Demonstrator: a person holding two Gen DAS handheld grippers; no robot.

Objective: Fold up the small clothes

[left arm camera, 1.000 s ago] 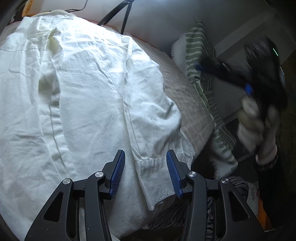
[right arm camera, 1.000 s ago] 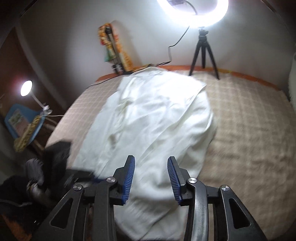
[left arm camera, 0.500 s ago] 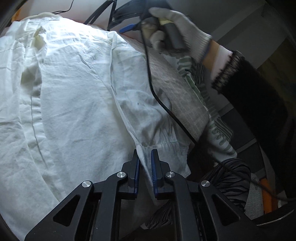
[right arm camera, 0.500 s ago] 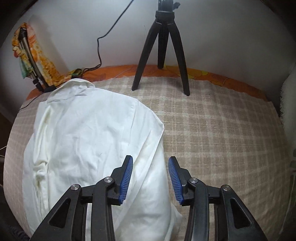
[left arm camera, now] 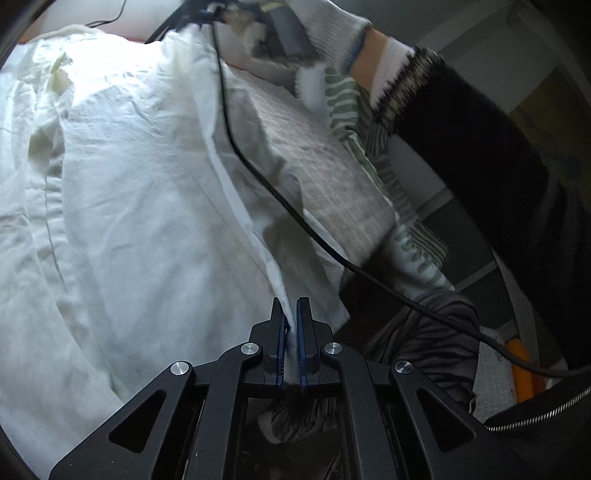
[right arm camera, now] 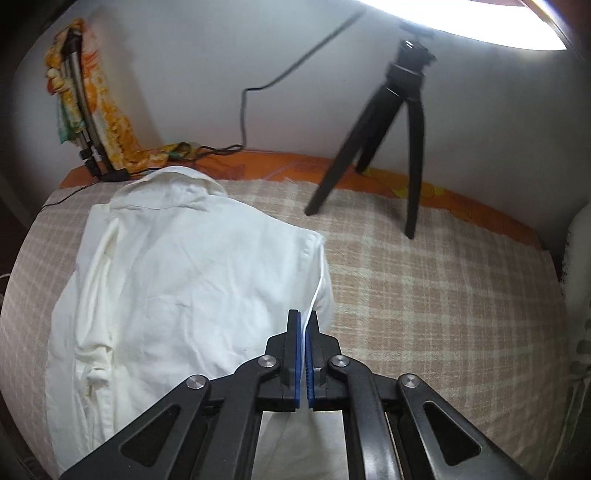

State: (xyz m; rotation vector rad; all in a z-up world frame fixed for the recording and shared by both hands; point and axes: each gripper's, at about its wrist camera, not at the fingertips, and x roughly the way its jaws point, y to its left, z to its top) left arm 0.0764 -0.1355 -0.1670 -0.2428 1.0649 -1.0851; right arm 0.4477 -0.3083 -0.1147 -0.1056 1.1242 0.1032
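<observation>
A white shirt (right arm camera: 192,280) lies spread on a checked bed cover (right arm camera: 436,295), collar toward the far wall. My left gripper (left arm camera: 291,314) is shut on the shirt's (left arm camera: 140,206) near hem edge, with white cloth pinched between the blue pads. Farther up the same right edge my right gripper (right arm camera: 305,325) is shut on a thin fold of the shirt. In the left wrist view, a gloved hand (left arm camera: 317,26) with a dark sleeve holds that right gripper at the top, and the cloth rises toward it.
A black tripod (right arm camera: 391,140) stands on the bed by the far wall under a bright ring light. A cable (left arm camera: 280,192) hangs across the shirt. A patterned cloth on a stand (right arm camera: 85,107) leans at the far left. Striped fabric (left arm camera: 417,354) lies beside the bed.
Both grippers went from open to shut on the shirt's edge. The right gripper swept across to the shirt's right side, and that edge now lifts between the two grips.
</observation>
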